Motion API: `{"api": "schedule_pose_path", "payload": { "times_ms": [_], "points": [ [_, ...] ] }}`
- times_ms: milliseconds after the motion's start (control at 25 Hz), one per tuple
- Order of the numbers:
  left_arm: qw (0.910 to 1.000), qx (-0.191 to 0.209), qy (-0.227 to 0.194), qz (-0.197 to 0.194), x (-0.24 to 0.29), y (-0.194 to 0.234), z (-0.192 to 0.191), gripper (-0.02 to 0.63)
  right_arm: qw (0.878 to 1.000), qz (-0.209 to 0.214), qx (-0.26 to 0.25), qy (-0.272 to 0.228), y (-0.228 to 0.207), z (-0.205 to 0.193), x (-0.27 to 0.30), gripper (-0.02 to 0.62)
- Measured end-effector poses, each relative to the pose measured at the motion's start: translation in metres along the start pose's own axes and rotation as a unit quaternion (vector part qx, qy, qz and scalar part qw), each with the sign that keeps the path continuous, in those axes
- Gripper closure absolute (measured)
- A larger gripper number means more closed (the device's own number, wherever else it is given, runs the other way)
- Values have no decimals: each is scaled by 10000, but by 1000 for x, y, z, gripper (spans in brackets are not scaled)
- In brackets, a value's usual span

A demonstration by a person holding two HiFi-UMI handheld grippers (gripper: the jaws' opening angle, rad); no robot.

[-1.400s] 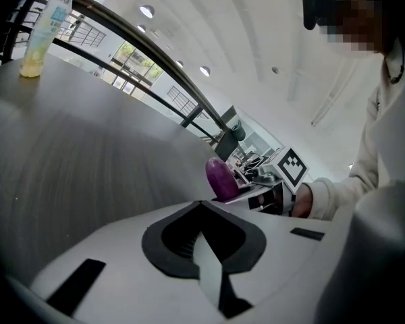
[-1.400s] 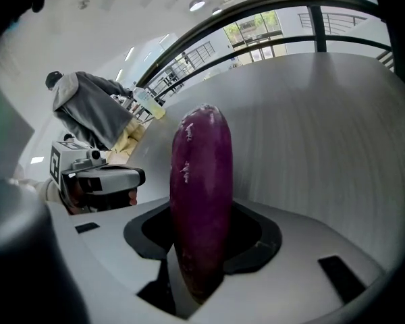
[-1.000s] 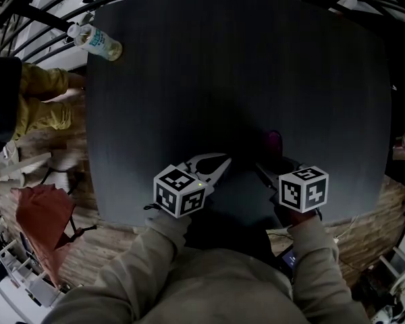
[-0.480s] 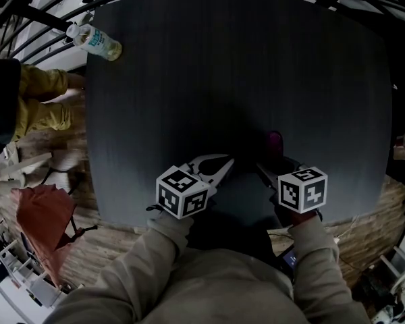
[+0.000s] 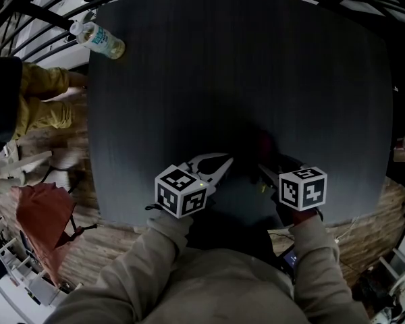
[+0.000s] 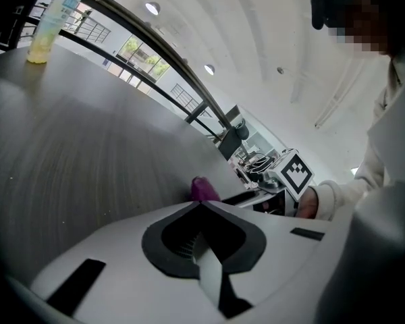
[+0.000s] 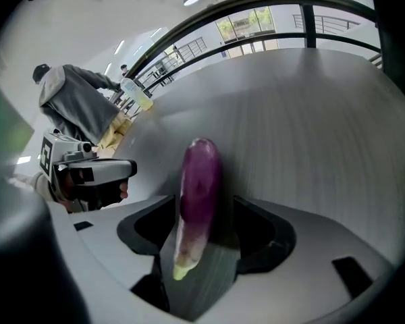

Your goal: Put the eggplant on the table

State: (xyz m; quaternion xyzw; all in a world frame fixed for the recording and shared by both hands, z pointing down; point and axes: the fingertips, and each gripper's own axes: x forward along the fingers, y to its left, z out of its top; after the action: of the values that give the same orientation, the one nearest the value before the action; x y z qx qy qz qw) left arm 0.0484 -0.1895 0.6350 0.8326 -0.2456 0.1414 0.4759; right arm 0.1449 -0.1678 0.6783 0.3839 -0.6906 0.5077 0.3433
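Observation:
A slim purple eggplant (image 7: 199, 187) with a pale green stem end lies between the jaws of my right gripper (image 7: 204, 206), its tip pointing away over the dark table (image 5: 243, 73). The jaws are opening, and a gap shows on each side of the eggplant. In the head view the eggplant (image 5: 268, 144) is a dim shape just ahead of the right gripper (image 5: 273, 162), near the table's front edge. My left gripper (image 5: 228, 160) rests to its left, jaws shut and empty. In the left gripper view the eggplant's tip (image 6: 204, 189) peeks over the left gripper (image 6: 201, 202).
A plastic bottle (image 5: 98, 39) of yellowish drink lies at the table's far left corner. A person in yellow (image 5: 37, 100) sits beside the left edge, with a red cloth (image 5: 47, 214) on the floor. A black railing (image 7: 256, 5) curves behind the table.
The right gripper's jaws have spread off the eggplant. In the head view its purple tip now shows lower and dimmer. The left gripper has stayed put.

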Motion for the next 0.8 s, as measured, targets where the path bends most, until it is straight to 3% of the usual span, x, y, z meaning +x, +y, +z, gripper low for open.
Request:
{"api": "schedule_pose_path", "payload": {
  "times_ms": [800],
  "points": [
    [9999,50,-83,-36,-9,3,1,600,9998,-141,-11,126,4,-5,8,333]
  ]
}}
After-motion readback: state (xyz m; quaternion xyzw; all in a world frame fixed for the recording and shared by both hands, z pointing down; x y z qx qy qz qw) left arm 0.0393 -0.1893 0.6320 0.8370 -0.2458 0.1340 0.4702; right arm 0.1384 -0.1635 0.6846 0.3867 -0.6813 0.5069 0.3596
